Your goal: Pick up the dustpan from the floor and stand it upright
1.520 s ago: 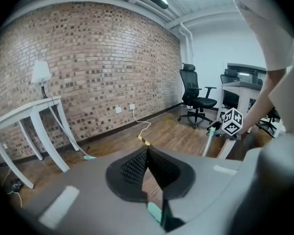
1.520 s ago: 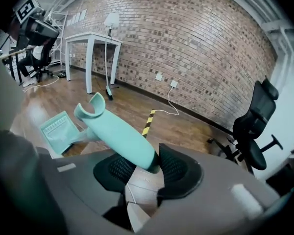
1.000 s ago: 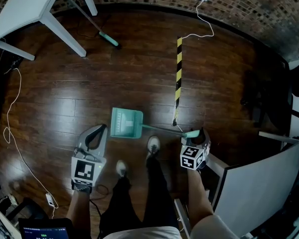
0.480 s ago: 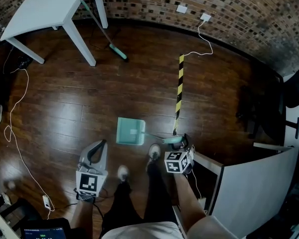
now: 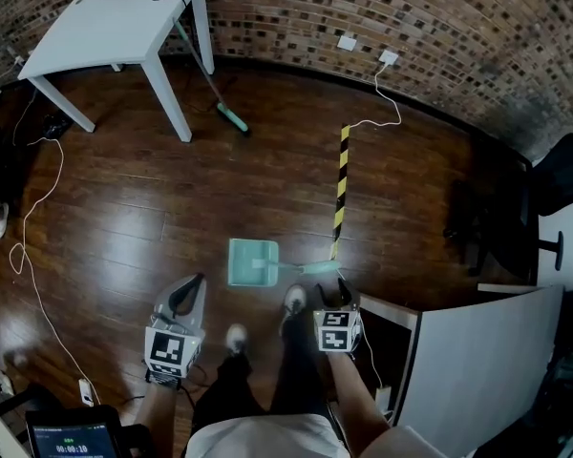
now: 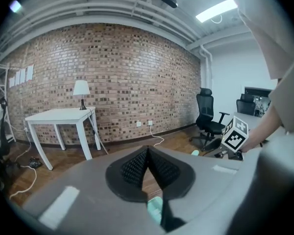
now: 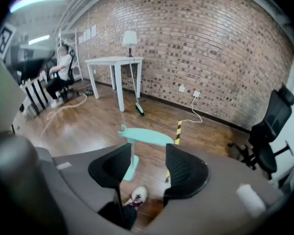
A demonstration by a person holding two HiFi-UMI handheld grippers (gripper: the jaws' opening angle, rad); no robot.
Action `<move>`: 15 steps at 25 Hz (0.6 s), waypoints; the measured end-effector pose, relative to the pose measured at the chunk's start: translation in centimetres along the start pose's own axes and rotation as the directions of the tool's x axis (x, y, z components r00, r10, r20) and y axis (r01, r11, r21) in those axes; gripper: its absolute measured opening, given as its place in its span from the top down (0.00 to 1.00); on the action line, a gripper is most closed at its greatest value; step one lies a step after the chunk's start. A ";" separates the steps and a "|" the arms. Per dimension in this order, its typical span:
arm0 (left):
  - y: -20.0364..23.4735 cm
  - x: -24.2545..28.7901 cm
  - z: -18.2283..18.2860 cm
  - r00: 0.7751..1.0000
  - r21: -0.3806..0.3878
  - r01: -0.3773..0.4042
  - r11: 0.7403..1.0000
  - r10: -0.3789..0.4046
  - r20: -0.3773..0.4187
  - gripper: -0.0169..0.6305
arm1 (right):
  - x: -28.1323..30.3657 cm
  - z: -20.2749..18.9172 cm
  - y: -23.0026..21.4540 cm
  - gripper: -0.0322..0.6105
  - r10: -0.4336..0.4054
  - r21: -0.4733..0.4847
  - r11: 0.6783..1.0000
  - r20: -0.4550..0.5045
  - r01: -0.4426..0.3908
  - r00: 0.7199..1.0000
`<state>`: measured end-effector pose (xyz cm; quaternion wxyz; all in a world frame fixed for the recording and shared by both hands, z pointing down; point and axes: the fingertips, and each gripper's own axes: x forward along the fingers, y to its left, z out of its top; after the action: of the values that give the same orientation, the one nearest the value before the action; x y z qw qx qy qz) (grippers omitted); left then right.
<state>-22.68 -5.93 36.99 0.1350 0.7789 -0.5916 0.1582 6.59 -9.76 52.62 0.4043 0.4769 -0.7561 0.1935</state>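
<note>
Head view, read left to right. At ten o'clock, a white table (image 5: 115, 27), with a broom (image 5: 231, 117) leaning by its leg. At seven o'clock, the left gripper (image 5: 191, 289), clenched on nothing, its pads (image 6: 134, 165) meeting edge to edge in the left gripper view. Just below centre, the teal dustpan (image 5: 252, 261), pan down on the dark wood floor beside a shoe (image 5: 294, 299), handle (image 5: 315, 269) reaching toward five o'clock. At five o'clock, the right gripper (image 5: 340, 292), released: jaws apart after a slight closing, pressing on nothing. In the right gripper view, the handle lying crosswise just past the jaw tips at twelve o'clock, the thin shaft (image 7: 133, 153) dropping close by the left-hand pad to the pan on the floor. No telling from either view whether tips and handle touch. From one o'clock down toward five, a strip of yellow-and-black striped tape (image 5: 341, 184) on the boards. Judging by looks: light moulded plastic, stiff, not fragile, but tall and narrow-footed, so likely tippy once let go. Thin shaft probably smooth and prone to twist or slide in a pinch. Best taken across the thicker teal handle at the top, squarely between the pads, and kept steady until the pan sits flat.
</note>
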 end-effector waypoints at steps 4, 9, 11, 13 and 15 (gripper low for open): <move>0.9 -2.1 2.2 0.999 -0.077 0.011 0.997 -0.007 0.048 0.97 | -5.0 3.9 -0.1 0.76 0.004 0.136 0.990 0.137 -0.023 0.991; 0.4 -4.5 5.9 0.992 -0.080 0.038 0.996 -0.028 0.119 0.97 | -11.9 9.0 0.2 0.89 0.002 0.193 0.979 0.325 -0.068 0.946; 0.0 -5.1 7.6 0.987 -0.072 0.062 0.995 -0.050 0.154 0.97 | -14.6 11.2 0.9 0.89 0.032 0.188 0.975 0.419 -0.121 0.908; -0.7 -5.5 9.5 0.976 -0.043 0.095 0.994 -0.085 0.198 0.97 | -17.6 13.2 1.5 0.93 0.043 0.168 0.975 0.509 -0.148 0.859; -1.5 -6.5 11.1 0.965 -0.009 0.119 0.993 -0.114 0.238 0.97 | -21.1 14.3 2.1 0.93 0.042 0.147 0.977 0.583 -0.156 0.811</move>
<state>-21.89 -4.24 24.20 0.0815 0.8240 -0.5585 0.0490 3.28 -6.60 27.45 0.0989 0.5088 -0.8450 0.1312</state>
